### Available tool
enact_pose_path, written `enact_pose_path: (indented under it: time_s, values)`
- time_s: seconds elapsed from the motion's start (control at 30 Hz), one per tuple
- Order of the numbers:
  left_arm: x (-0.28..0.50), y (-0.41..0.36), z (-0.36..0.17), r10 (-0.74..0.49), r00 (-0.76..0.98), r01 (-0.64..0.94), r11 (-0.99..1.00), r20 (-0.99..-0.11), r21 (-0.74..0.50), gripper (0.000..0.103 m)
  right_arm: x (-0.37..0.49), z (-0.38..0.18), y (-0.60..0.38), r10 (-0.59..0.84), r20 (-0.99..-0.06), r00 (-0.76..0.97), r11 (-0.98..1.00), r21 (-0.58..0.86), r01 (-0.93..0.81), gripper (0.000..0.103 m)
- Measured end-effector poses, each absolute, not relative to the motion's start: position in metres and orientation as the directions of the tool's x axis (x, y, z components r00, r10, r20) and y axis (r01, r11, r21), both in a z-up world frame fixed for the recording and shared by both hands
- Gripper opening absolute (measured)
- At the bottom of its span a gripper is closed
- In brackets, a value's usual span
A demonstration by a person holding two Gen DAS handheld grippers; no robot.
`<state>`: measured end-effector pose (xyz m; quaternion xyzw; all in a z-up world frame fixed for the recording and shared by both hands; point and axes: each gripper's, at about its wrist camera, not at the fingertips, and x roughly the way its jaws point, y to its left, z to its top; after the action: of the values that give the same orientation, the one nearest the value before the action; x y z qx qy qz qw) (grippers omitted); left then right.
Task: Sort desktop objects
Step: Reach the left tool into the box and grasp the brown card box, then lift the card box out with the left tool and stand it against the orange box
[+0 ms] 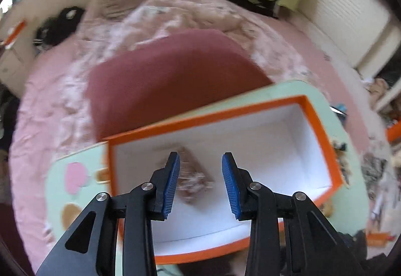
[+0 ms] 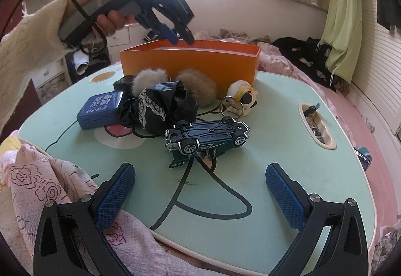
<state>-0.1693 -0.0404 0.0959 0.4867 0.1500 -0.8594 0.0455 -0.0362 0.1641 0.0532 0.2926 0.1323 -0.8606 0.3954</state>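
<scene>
My left gripper [image 1: 200, 183] is open above the orange box [image 1: 323, 135], its jaws apart and empty; a blurred brownish-pink object [image 1: 193, 180] lies on the box's white floor below it. In the right wrist view the left gripper [image 2: 181, 39] hovers over the orange box [image 2: 188, 62]. My right gripper [image 2: 200, 198] is open and empty, low over the green table [image 2: 275, 150]. Ahead of it lie an overturned toy car [image 2: 208, 136], a black lace-trimmed scrunchie [image 2: 160, 108], a blue tin [image 2: 100, 110], two fluffy pompoms [image 2: 198, 85] and a figurine keychain [image 2: 241, 97].
The table stands on a bed with pink bedding [image 2: 50, 190]. A dark red cushion [image 1: 170, 80] lies behind the box. An oval cup slot [image 2: 317, 123] in the table's right side holds scraps. Clothes [image 2: 310, 55] are piled at the back right.
</scene>
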Motion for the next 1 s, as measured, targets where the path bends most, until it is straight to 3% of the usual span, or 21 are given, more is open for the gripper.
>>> enact_pose_path:
  time_s: [0.17,0.33,0.43,0.47,0.6,0.63,0.67,0.83,1.0]
  values:
    - [-0.171,-0.045,0.081,0.02,-0.429,0.228,-0.965,-0.903,-0.129,0.048,-0.036,0.053,0.165,-0.603,-0.608,-0.516,-0.653,0.004,0.758,0.103]
    - [-0.189,-0.038,0.054,0.129,-0.348,0.242,-0.945,-0.929,-0.222,0.048,-0.036,0.052,0.165,-0.603,-0.608,-0.517,-0.653,0.004,0.757,0.103]
    - [-0.196,-0.034,0.051,0.131,-0.351,0.288,-0.927,-0.927,-0.24,0.067,-0.036,0.053,0.165,-0.605,-0.606,-0.517,-0.652,0.004,0.758,0.103]
    - [-0.199,-0.034,0.048,0.138,-0.343,0.301,-0.921,-0.929,-0.248,0.068,-0.037,0.053,0.165,-0.605,-0.606,-0.516,-0.652,0.005,0.758,0.103]
    - [-0.206,-0.027,0.032,0.126,-0.321,0.315,-0.921,-0.938,-0.232,0.067,-0.037,0.053,0.165,-0.605,-0.606,-0.517,-0.652,0.005,0.758,0.103]
    - [-0.205,-0.027,0.034,0.123,-0.332,0.311,-0.922,-0.935,-0.232,0.059,-0.037,0.053,0.164,-0.605,-0.605,-0.517,-0.652,0.005,0.758,0.103]
    - [-0.203,-0.027,0.037,0.12,-0.344,0.31,-0.922,-0.931,-0.233,0.042,-0.037,0.053,0.165,-0.605,-0.605,-0.517,-0.652,0.004,0.758,0.103]
    - [-0.186,-0.035,0.055,0.169,-0.42,0.283,-0.909,-0.892,-0.305,0.042,-0.037,0.053,0.165,-0.605,-0.605,-0.518,-0.653,0.004,0.757,0.103]
    - [-0.129,-0.031,0.107,0.229,-0.589,0.17,-0.902,-0.775,-0.397,0.042,-0.037,0.053,0.165,-0.604,-0.605,-0.518,-0.654,0.005,0.757,0.103]
